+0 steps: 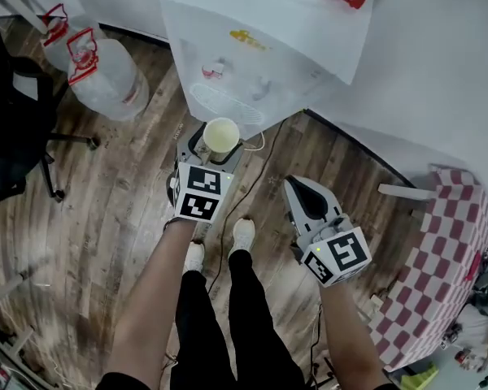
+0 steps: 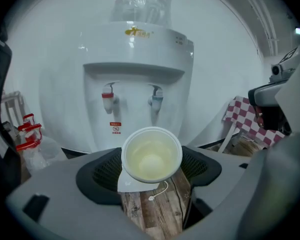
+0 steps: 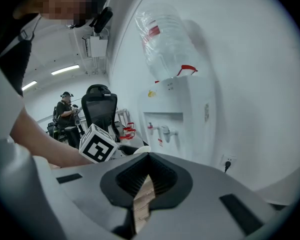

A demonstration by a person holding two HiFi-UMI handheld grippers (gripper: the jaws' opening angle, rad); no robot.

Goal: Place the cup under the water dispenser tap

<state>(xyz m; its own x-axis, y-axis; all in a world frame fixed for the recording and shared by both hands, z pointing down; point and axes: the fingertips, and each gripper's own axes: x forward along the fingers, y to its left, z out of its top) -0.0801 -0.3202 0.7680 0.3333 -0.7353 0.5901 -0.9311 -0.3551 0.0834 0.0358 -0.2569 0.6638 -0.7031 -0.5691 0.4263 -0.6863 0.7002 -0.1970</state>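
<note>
White cup (image 2: 151, 155), pale cream inside, sits upright between the jaws of the left tool (image 1: 220, 143), which is clenched on its sides. Whether anything is in the cup I cannot tell. It is held over the wooden floor, well short of the water dispenser (image 2: 135, 74) that stands straight ahead of the tool.

Ahead of and above the cup's rim are two taps in a recess: a red tap (image 2: 108, 95) ahead-left and a blue tap (image 2: 156, 98) ahead-right. The cup looks thin-walled, so a harder squeeze would probably buckle it, while a looser one could let it slip to the floor. Going in too high, the rim could knock a spout or the ledge over the recess and tip. With the taps so close together, it could also end up between them or under the wrong one. Letting go before the base is seated would drop it.

Beneath the tool a white cord (image 1: 256, 146) trails across the floor, a snag for the feet.

Off to the right, the right tool (image 3: 149, 159) is closed on nothing and plays no part.
</note>
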